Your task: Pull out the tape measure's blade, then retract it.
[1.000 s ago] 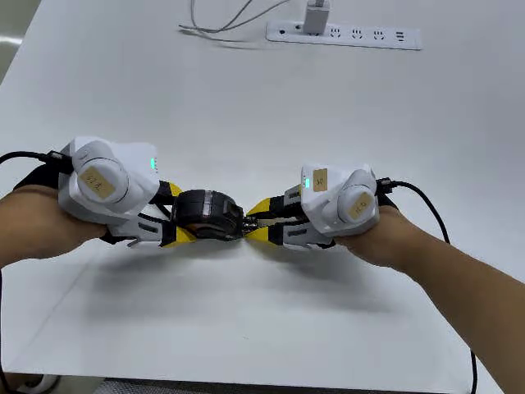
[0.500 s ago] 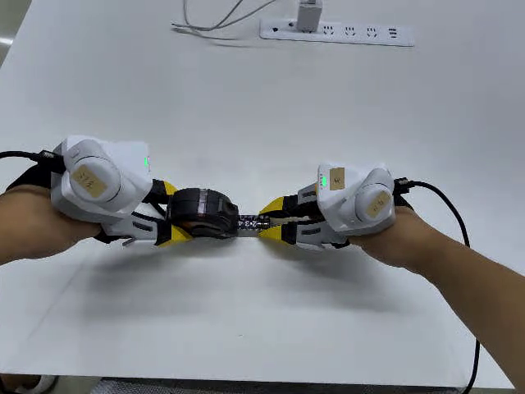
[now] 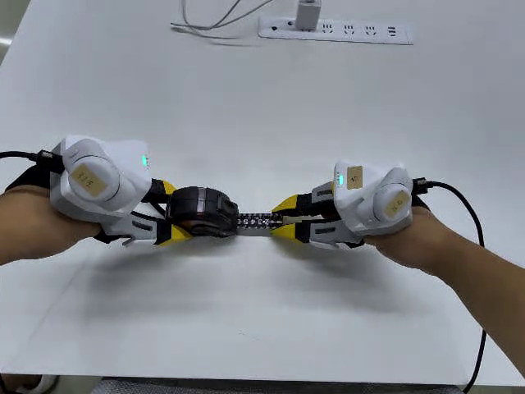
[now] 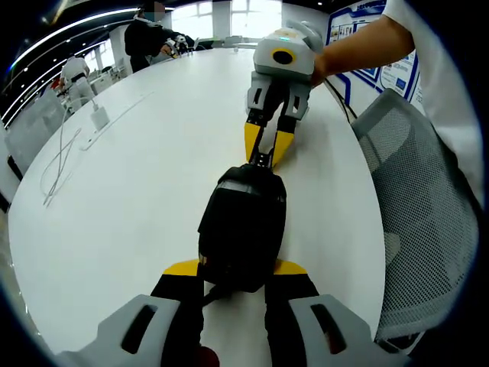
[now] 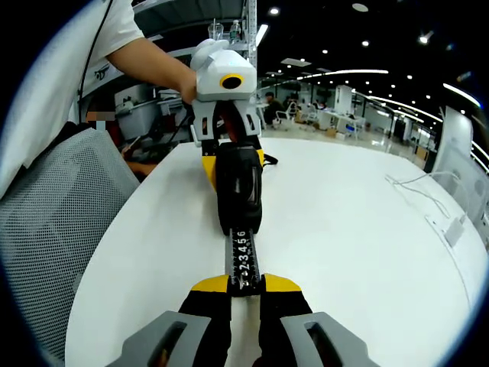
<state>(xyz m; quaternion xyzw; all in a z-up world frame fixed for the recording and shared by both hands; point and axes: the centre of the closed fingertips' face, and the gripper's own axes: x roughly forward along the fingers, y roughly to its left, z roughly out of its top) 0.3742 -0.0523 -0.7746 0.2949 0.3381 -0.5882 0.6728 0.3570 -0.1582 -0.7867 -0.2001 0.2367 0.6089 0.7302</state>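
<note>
The left gripper [image 3: 175, 213] is clamped on the black tape measure [image 3: 202, 212], its yellow-tipped jaws pressing the case from the near and far sides; in the left gripper view the case [image 4: 243, 225] sits wedged between the two jaws and reaches forward past their tips. The right gripper [image 3: 284, 218] is closed on the end of the blade [image 3: 254, 221], and in the right gripper view its yellow tips [image 5: 210, 284] meet over the strip, with the printed numerals 2 to 6 readable on the stretch between the jaws and the case. The blade runs straight and level, a short dark span joining the tape measure on the left to the right gripper on the right, just above the white table [image 3: 271, 107]. Both grippers point at each other near the near edge of the table, each held by a bare forearm that comes in from its own side, with a black cable trailing from the back of each gripper. At the far edge of the table lies a white power strip [image 3: 336, 30] with a white charger [image 3: 312, 12] plugged into it and a white cord [image 3: 215, 25] leading off to the left. A grey mesh chair [image 4: 412, 229] stands beside the table in the left gripper view.
</note>
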